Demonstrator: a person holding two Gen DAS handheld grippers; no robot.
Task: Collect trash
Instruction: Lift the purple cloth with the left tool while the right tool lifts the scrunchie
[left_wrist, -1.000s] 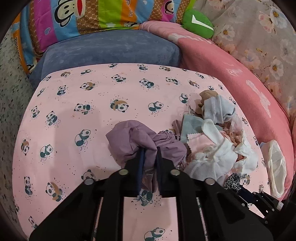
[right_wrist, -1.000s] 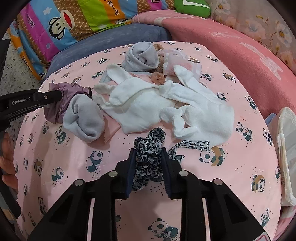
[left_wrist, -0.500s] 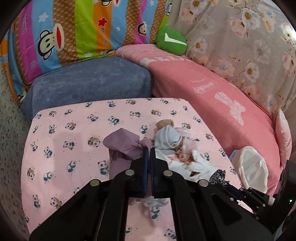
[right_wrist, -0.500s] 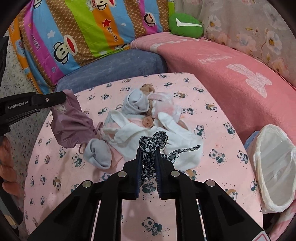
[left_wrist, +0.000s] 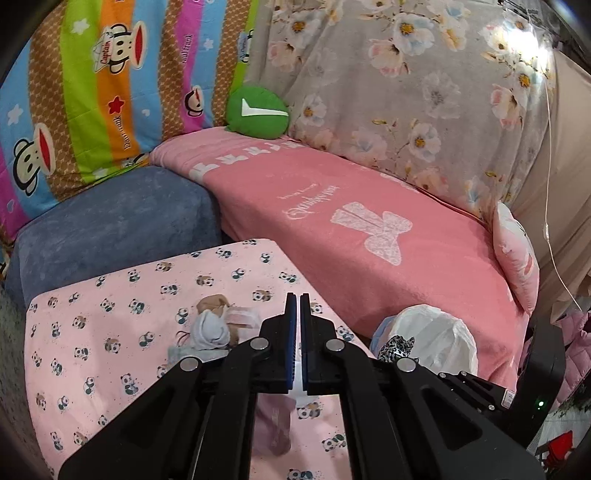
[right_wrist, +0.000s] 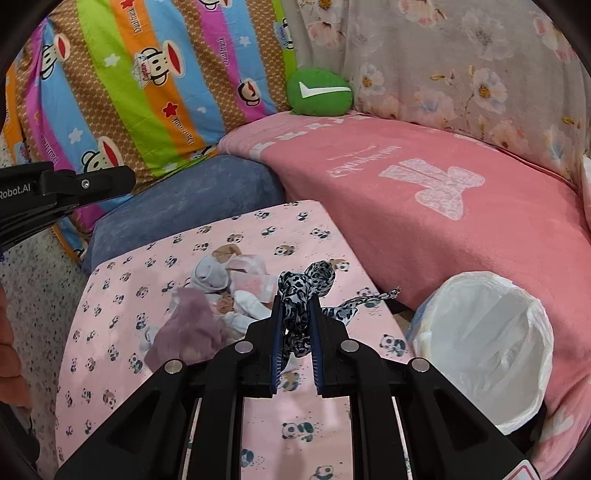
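My right gripper (right_wrist: 295, 310) is shut on a black-and-white leopard-print cloth (right_wrist: 306, 284) and holds it above the panda-print table (right_wrist: 258, 424), left of the white-lined trash bin (right_wrist: 484, 336). That cloth also shows in the left wrist view (left_wrist: 397, 345) beside the bin (left_wrist: 432, 339). My left gripper (left_wrist: 294, 306) is shut, high above the table; a blurred purple cloth (right_wrist: 188, 332) hangs in the air below it, and whether the jaws still pinch it I cannot tell. A heap of white, grey and pink rags (right_wrist: 236, 288) lies on the table.
A pink-covered sofa (right_wrist: 424, 206) runs behind the table and bin. A blue cushion block (right_wrist: 184, 206), a striped monkey-print blanket (right_wrist: 129, 92) and a green pillow (right_wrist: 319, 92) stand at the back. Speckled floor (right_wrist: 33, 277) lies to the left.
Both grippers rose and swung right toward the bin. The leopard cloth lifted off the table. The purple cloth left the left wrist view and now hangs blurred below the left gripper.
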